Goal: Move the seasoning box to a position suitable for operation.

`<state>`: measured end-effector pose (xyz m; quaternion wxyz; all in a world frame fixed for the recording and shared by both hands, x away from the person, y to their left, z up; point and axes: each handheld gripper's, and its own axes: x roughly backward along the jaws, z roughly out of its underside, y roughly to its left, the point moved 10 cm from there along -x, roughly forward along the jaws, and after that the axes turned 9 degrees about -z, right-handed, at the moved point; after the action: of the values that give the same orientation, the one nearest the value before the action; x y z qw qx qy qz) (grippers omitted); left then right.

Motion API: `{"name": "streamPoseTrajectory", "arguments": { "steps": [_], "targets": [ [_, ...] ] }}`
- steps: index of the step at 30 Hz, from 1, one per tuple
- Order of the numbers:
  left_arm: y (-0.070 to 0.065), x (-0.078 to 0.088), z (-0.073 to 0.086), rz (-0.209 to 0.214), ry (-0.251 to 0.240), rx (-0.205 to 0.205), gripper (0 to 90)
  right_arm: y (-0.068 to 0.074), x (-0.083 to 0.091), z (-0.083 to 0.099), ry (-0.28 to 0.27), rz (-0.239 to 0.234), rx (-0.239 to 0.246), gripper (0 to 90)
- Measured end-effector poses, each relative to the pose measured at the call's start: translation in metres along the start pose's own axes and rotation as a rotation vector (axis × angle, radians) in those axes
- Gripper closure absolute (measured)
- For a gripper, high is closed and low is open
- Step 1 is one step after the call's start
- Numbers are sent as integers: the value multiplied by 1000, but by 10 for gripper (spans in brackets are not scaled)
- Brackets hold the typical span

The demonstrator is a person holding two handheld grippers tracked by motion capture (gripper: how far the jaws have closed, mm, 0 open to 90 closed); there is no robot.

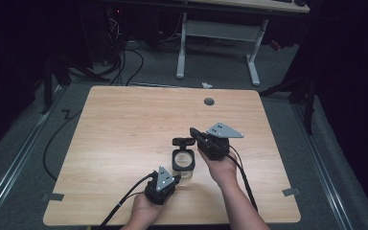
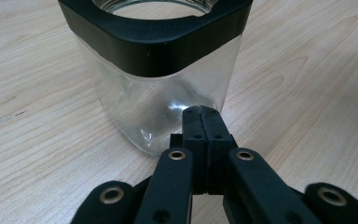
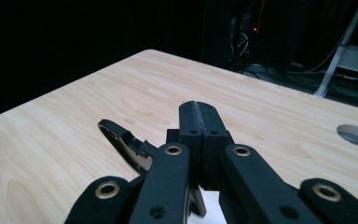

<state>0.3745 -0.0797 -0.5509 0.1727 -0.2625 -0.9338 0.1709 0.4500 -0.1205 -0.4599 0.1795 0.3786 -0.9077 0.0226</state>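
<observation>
The 2 black fingers (image 2: 200, 122) of the left gripper (image 1: 176, 178) are clenched together, empty, just before the clear square glass jar with a black rim (image 2: 161, 70). The right gripper (image 3: 200, 116), clenched too, sits beside its black hinged lid (image 3: 126, 142).

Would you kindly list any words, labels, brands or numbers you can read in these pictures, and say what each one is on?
There is no readable text.
The glass jar and its black collar are plain, with no label or brand.
The left tongs, the right tongs and their grey plates carry no marking.
The wooden table bears no print.
</observation>
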Motion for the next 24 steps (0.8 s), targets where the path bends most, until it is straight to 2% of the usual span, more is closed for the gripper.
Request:
{"name": "streamPoseTrajectory", "arguments": {
  "steps": [1,2,7,10,19,24],
  "targets": [
    [0,0,0,1,1,1,900,5,3,8,6,-14,-9,900],
    [0,0,0,2,2,3,900,5,3,8,6,-14,-9,900],
    [0,1,-1,5,1,11,900,18,8,37,49,-26,-17,900],
    [-1,2,0,7,0,4,900,19,11,44,50,-21,-19,900],
    [-1,5,-2,16,-1,5,900,7,26,46,42,20,-11,900],
    [11,17,-8,-6,-9,7,886,-13,42,62,55,61,-46,892]
  ]
}}
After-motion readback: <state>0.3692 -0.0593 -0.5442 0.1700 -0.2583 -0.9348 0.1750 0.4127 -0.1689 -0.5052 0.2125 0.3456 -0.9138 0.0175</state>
